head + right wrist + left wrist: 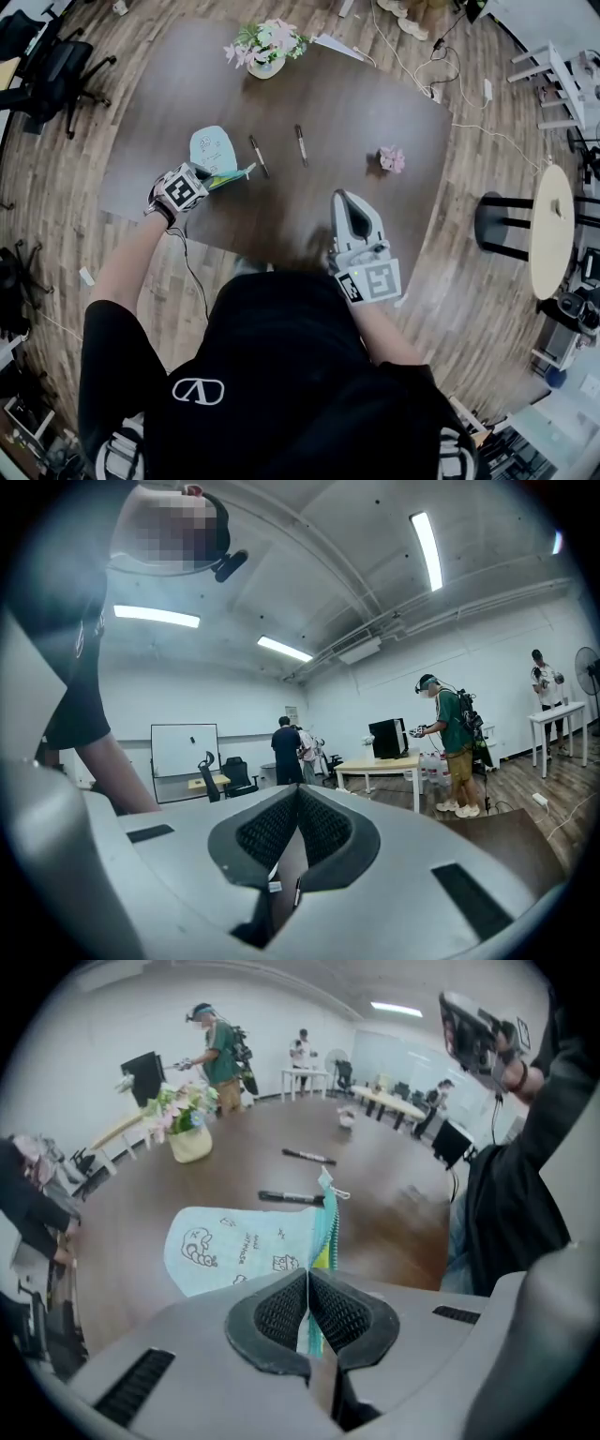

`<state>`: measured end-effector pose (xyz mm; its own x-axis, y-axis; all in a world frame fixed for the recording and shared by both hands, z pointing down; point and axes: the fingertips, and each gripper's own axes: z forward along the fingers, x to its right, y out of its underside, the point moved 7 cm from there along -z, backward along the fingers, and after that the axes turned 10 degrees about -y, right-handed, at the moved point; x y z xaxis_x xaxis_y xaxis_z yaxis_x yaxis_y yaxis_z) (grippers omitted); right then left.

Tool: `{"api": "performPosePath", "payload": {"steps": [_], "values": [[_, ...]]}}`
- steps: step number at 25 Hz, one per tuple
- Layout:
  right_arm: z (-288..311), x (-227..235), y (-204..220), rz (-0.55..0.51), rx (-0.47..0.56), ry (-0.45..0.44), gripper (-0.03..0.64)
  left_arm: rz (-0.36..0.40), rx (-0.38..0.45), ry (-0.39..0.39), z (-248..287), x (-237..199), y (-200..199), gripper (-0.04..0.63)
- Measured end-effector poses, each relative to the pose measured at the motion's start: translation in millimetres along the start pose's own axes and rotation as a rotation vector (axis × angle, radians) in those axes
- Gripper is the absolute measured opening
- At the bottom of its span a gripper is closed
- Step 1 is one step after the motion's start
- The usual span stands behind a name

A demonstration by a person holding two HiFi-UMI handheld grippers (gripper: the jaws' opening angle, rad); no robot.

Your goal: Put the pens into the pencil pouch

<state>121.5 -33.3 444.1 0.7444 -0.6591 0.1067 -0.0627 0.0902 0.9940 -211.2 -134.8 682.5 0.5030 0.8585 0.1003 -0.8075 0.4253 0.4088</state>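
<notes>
We've got the left gripper [307,1286] clamped on the zipper edge of the pouch [239,1246], which sits at the table's [375,131] left. Nothing's in yet as far as we can see: one pen [259,156] and the other pen [301,145] lie out beside it. The right gripper [298,803] is closed on nothing.

printed cloth pouch [246,1247], matt wood-look table [375,202]

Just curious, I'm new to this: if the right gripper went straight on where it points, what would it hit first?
Probably nothing nearby: the right gripper points level across the room, above the table; depth is unclear.
</notes>
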Motion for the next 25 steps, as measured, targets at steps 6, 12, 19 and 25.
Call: {"api": "performPosePath", "payload": {"steps": [6, 12, 19, 25], "values": [[3.3, 4.6, -5.8, 0.011, 0.028, -0.013, -0.002, -0.39, 0.245, 0.028, -60.6, -20.7, -30.0, 0.009], [7.9, 8.6, -14.2, 0.012, 0.062, -0.012, -0.002, -0.725, 0.54, 0.128, -114.7, -14.9, -52.4, 0.008], [4.5, 13.2, -16.8, 0.018, 0.074, 0.014, -0.002, -0.852, 0.877, 0.125, -187.3, 22.1, -92.4, 0.009], [2.4, 11.1, -20.8, 0.015, 0.081, 0.023, -0.002, -0.959, 1.039, 0.144, -227.7, 55.4, -114.8, 0.009]]}}
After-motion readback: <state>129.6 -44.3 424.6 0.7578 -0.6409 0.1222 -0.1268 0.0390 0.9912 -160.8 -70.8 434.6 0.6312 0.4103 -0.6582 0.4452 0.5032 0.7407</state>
